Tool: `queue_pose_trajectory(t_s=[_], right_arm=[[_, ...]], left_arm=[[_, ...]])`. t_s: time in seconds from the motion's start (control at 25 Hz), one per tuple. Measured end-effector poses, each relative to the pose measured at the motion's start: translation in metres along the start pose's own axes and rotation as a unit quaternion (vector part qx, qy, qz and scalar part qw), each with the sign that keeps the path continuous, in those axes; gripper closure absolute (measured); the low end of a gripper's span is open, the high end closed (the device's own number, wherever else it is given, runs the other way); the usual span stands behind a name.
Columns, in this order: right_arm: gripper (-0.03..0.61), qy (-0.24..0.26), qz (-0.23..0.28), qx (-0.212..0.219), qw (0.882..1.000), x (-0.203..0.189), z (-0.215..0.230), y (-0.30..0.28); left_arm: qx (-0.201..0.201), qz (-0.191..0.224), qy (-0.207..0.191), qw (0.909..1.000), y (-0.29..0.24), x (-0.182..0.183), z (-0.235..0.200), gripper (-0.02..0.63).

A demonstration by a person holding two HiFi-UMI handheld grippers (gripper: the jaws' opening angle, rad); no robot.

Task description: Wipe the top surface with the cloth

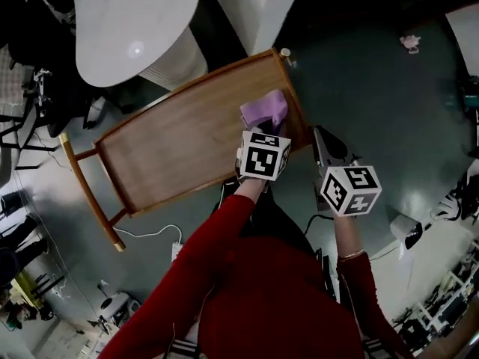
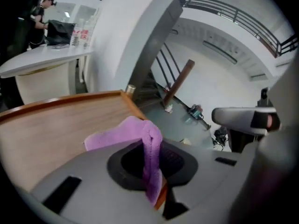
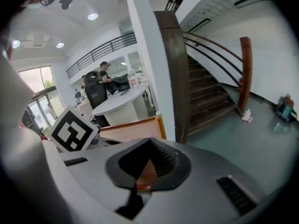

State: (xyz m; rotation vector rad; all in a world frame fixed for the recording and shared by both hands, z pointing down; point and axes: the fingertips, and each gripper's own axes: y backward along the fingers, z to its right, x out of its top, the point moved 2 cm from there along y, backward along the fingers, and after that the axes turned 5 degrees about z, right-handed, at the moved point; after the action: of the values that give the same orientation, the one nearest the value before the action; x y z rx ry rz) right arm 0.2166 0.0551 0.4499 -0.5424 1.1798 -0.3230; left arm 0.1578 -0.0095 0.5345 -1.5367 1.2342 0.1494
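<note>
Wooden desk [image 1: 172,152] bears a seemingly soft, light cloth [image 1: 263,111]; left gripper [image 2: 152,169] jaws clamp its bunched fold; right gripper [image 3: 145,174] jaws meet, empty.

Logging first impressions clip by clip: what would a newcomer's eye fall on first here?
The purple cloth stands out, clamped in the left gripper at the right end of the wooden table top. The right gripper hangs shut and empty just beyond that end, over the floor.

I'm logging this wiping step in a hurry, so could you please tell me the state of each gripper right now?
Left gripper: closed on the purple cloth.
Right gripper: closed, holding nothing.
</note>
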Motion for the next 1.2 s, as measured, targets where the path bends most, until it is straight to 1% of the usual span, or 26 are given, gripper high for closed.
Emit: queue_pose_trajectory(t_s=[0.12, 0.2, 0.24, 0.32, 0.4, 0.48, 0.56, 0.6, 0.64, 0.68, 0.76, 0.84, 0.88, 0.92, 0.96, 1.0, 1.08, 1.12, 1.16, 1.2], right_arm=[[0.574, -0.032, 0.008, -0.038, 0.999, -0.003, 0.011, 0.027], [0.574, -0.044, 0.014, -0.05, 0.998, -0.006, 0.018, 0.04], [0.574, -0.045, 0.015, -0.047, 0.998, -0.007, 0.022, 0.045], [0.574, -0.031, 0.017, -0.02, 0.999, -0.002, 0.03, 0.044], [0.574, -0.007, 0.02, 0.025, 0.999, 0.007, 0.03, 0.035], [0.574, 0.014, 0.023, 0.065, 0.997, 0.018, 0.015, 0.024], [0.574, 0.033, 0.025, 0.105, 0.994, 0.032, -0.013, 0.004], [0.574, 0.046, 0.024, 0.13, 0.99, 0.04, -0.03, -0.011], [0.574, 0.06, 0.022, 0.158, 0.985, 0.049, -0.049, -0.027], [0.574, 0.075, 0.02, 0.186, 0.98, 0.056, -0.069, -0.043], [0.574, 0.099, 0.017, 0.231, 0.968, 0.064, -0.109, -0.067], [0.574, 0.115, 0.009, 0.264, 0.958, 0.063, -0.142, -0.079], [0.574, 0.121, 0.004, 0.277, 0.953, 0.06, -0.155, -0.082], [0.574, 0.128, -0.002, 0.287, 0.949, 0.057, -0.165, -0.085], [0.574, 0.135, -0.008, 0.295, 0.946, 0.054, -0.173, -0.086], [0.574, 0.14, -0.013, 0.302, 0.943, 0.05, -0.179, -0.087], [0.574, 0.145, -0.024, 0.309, 0.94, 0.042, -0.187, -0.087], [0.574, 0.145, -0.028, 0.309, 0.939, 0.038, -0.188, -0.087], [0.574, 0.145, -0.031, 0.306, 0.94, 0.035, -0.188, -0.086], [0.574, 0.143, -0.033, 0.301, 0.942, 0.032, -0.186, -0.085]], left_arm=[[-0.037, -0.008, -0.01, 0.9992, -0.01, 0.009, 0.029, 0.564], [-0.046, -0.015, -0.023, 0.9986, -0.014, 0.009, 0.044, 0.564], [-0.044, -0.015, -0.027, 0.9986, -0.015, 0.009, 0.05, 0.564], [-0.025, 0.004, -0.023, 0.9994, -0.016, 0.012, 0.055, 0.563], [0.005, 0.04, -0.015, 0.9991, -0.005, 0.021, 0.051, 0.564], [0.032, 0.073, -0.011, 0.9967, 0.026, 0.03, 0.037, 0.563], [0.072, 0.106, -0.005, 0.9917, 0.073, 0.038, 0.003, 0.564], [0.106, 0.125, 0.005, 0.9865, 0.101, 0.04, -0.022, 0.565], [0.148, 0.146, 0.023, 0.9779, 0.132, 0.039, -0.051, 0.564], [0.194, 0.168, 0.045, 0.9654, 0.166, 0.035, -0.079, 0.563], [0.289, 0.198, 0.08, 0.9334, 0.239, 0.014, -0.127, 0.564], [0.371, 0.197, 0.093, 0.9028, 0.301, -0.017, -0.159, 0.563], [0.402, 0.188, 0.098, 0.8908, 0.323, -0.034, -0.169, 0.563], [0.425, 0.176, 0.103, 0.8817, 0.339, -0.05, -0.177, 0.565], [0.444, 0.159, 0.104, 0.8755, 0.348, -0.065, -0.183, 0.564], [0.46, 0.139, 0.101, 0.8713, 0.352, -0.079, -0.188, 0.563], [0.48, 0.093, 0.096, 0.8672, 0.35, -0.104, -0.194, 0.563], [0.482, 0.074, 0.1, 0.8674, 0.344, -0.116, -0.196, 0.563], [0.478, 0.058, 0.108, 0.8698, 0.335, -0.126, -0.198, 0.563], [0.468, 0.046, 0.119, 0.8743, 0.324, -0.136, -0.199, 0.563]])
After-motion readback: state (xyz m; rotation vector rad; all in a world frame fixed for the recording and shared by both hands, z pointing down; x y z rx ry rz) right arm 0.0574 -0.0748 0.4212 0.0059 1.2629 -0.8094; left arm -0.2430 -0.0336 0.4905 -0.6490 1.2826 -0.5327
